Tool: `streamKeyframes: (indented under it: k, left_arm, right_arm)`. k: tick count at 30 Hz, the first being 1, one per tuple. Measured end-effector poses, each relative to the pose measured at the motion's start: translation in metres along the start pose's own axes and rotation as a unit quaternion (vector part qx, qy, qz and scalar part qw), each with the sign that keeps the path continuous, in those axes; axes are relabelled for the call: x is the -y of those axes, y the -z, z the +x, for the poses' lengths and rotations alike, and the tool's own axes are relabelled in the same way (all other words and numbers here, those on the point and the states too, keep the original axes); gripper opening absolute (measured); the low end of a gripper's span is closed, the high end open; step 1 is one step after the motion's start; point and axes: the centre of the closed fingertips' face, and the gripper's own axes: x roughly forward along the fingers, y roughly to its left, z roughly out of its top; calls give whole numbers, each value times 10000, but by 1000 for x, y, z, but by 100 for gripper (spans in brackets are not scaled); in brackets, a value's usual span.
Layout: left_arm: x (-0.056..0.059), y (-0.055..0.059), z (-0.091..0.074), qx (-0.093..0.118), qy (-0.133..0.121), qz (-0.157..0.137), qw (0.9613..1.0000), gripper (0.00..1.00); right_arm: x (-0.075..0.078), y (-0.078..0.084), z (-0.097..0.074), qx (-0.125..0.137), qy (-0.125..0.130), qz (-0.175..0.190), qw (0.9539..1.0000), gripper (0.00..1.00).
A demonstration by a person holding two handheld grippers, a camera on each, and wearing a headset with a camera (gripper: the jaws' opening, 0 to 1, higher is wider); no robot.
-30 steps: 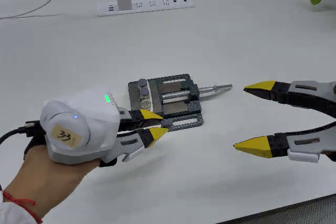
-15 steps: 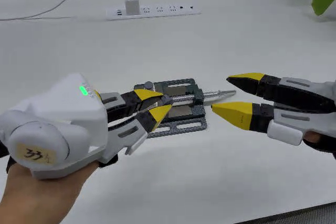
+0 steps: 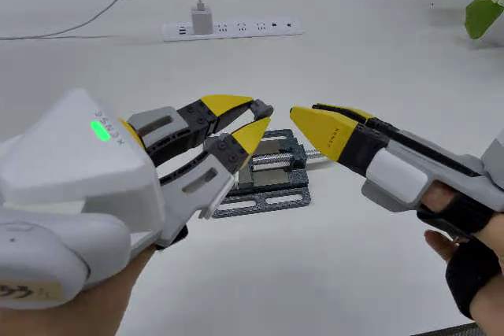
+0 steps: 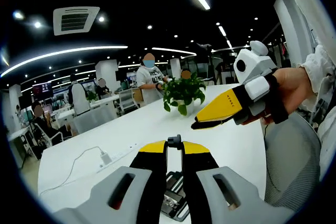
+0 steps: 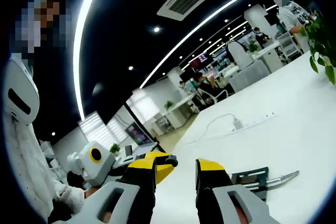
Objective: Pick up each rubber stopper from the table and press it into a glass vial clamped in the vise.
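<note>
Left gripper (image 3: 257,118) higher, stopper (image 4: 174,140) between fingers (image 3: 224,105).

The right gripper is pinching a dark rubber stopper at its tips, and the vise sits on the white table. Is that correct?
Wrong gripper. The rubber stopper is pinched at the tips of the left gripper, as the left gripper view shows. The right gripper has its jaws apart with nothing between them. The vise does sit on the white table.

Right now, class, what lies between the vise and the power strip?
Bare table in the head view; the left tongs hide the stretch nearest the vise.
</note>
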Motion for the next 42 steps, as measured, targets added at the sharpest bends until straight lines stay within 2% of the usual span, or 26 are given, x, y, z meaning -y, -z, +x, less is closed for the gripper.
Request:
streamKeyframes:
  k: [2,4,6,12,15,18,20,23,31,38,42]
  left_arm:
    - [1,-4,-1,26,7,160,9999,6]
    - [3,-8,-1,71,34,162,9998,6]
    - [4,-12,-1,95,48,289,9995,6]
    - [5,-21,-2,192,52,488,9986,6]
    - [4,-23,-2,236,21,492,9985,6]
    - [4,-24,-2,232,31,582,9980,6]
    - [4,-25,-2,271,47,512,9983,6]
    - [3,-25,-3,281,17,557,9981,6]
    - [2,-28,-4,326,-33,567,9979,6]
    - [0,-31,-4,361,-127,593,9975,6]
    - [0,-34,-4,381,-168,611,9973,6]
  right_arm:
    - [-3,-1,2,78,-38,189,9998,23]
    - [-5,-1,4,84,-103,270,9995,22]
    - [-7,-1,7,105,-147,344,9992,22]
    - [-15,-6,10,267,-359,870,9952,16]
    - [-18,-3,11,190,-423,890,9950,12]
    - [-21,-4,11,218,-484,995,9936,11]
    - [-22,-5,11,238,-509,993,9935,9]
    - [-24,-5,11,227,-535,1009,9932,7]
    - [-26,-8,13,292,-575,1108,9917,7]
    - [-27,-10,14,417,-560,1337,9886,7]
    - [-27,-12,14,512,-551,1537,9853,7]
